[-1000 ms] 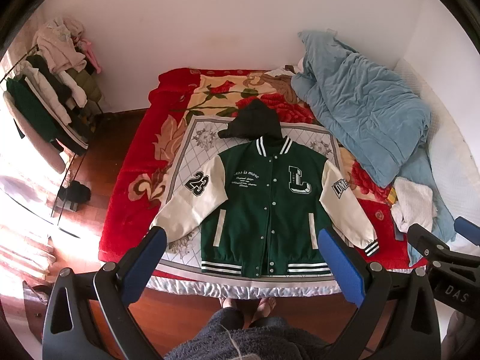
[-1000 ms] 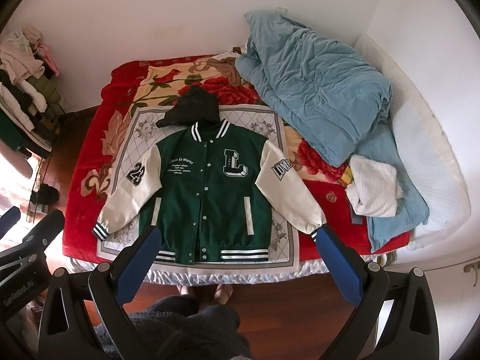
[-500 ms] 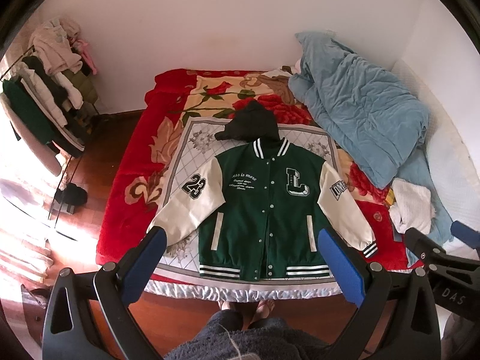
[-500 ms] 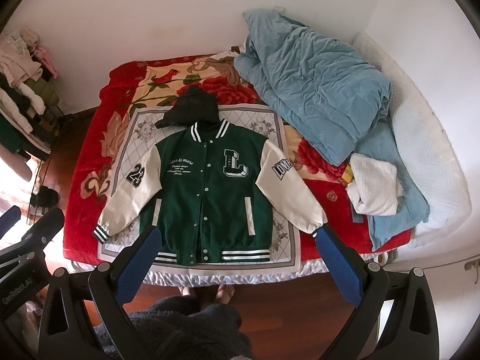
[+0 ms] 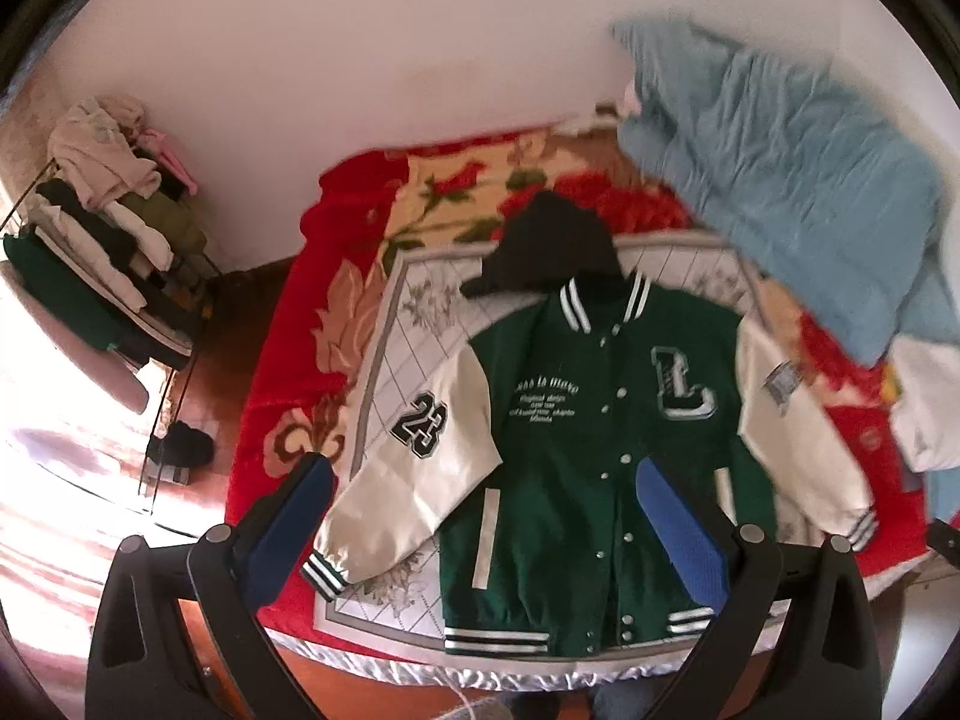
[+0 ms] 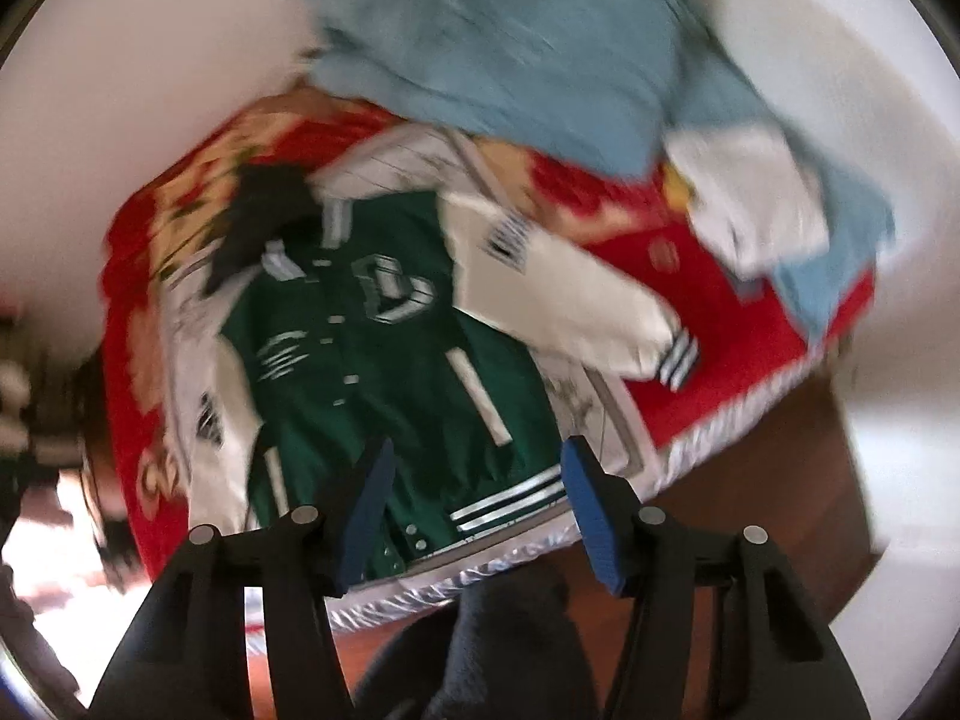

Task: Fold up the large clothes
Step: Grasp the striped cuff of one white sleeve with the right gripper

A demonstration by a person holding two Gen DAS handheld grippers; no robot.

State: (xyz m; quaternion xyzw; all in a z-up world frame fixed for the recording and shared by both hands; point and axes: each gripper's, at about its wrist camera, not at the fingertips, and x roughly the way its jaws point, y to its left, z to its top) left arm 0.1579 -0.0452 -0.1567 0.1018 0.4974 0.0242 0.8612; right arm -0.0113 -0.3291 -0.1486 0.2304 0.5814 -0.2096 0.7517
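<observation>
We see a big green jacket [image 5: 600,450] with white sleeves lying flat on the bed [image 5: 288,360], front side up, its black hood [image 5: 549,246] above the collar. Our left gripper [image 5: 486,516] hangs over it with its blue fingers [image 5: 681,525] spread wide, grasping nothing. Our right gripper [image 6: 474,504] (this view is blurry) also has its fingers apart, over the jacket's bottom edge. A blue blanket [image 5: 780,168] is piled beside the jacket.
</observation>
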